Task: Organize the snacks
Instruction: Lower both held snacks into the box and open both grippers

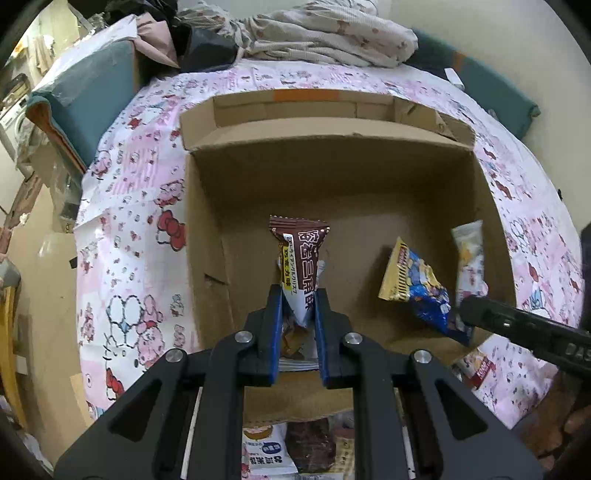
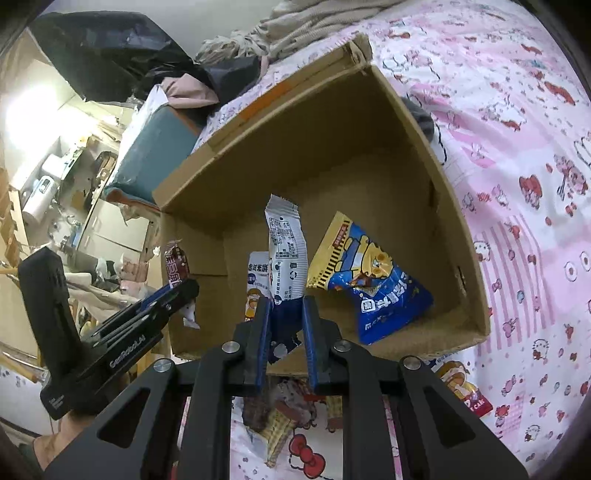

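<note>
An open cardboard box stands on the bed, also seen in the right wrist view. My left gripper is shut on a brown-and-white snack packet, which stands up between the pads above the box floor. My right gripper is shut on a white packet with a dark blue end over the box. A blue-and-yellow cartoon packet sits just right of its fingers; I cannot tell whether it hangs or rests. The right gripper reaches in from the right, and the left gripper from the left.
Pink cartoon bedsheet surrounds the box. Loose snack packets lie on the sheet in front of the box's near edge, another at its right corner. Heaped clothes lie beyond the box. A teal-topped box stands left.
</note>
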